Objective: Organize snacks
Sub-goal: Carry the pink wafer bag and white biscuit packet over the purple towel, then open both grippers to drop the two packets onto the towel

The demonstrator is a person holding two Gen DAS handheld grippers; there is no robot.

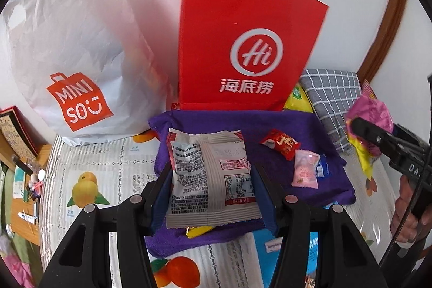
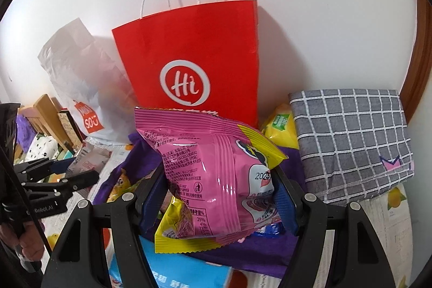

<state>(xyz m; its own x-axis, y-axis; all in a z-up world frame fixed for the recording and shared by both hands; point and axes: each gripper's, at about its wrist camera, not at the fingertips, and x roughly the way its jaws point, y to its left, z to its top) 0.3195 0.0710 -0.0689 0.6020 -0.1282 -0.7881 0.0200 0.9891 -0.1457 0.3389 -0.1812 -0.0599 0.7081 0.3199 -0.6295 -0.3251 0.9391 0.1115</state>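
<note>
Snacks: my left claw (image 1: 212, 189) pinches a white packet (image 1: 209, 177); my right claw (image 2: 220, 196) pinches a pink packet (image 2: 213, 180). Behind stand a red "Hi" bag (image 2: 189, 58) and a white "MINISO" bag (image 1: 73, 45).

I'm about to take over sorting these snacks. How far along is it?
Done: can't tell; the red bag and white bag hide their contents. In hand: left gripper holds a white packet, right gripper a pink packet. Left: small candies on the purple cloth.

Yellow packet (image 1: 199, 231) mostly under pouch (image 1: 213, 177)
</note>
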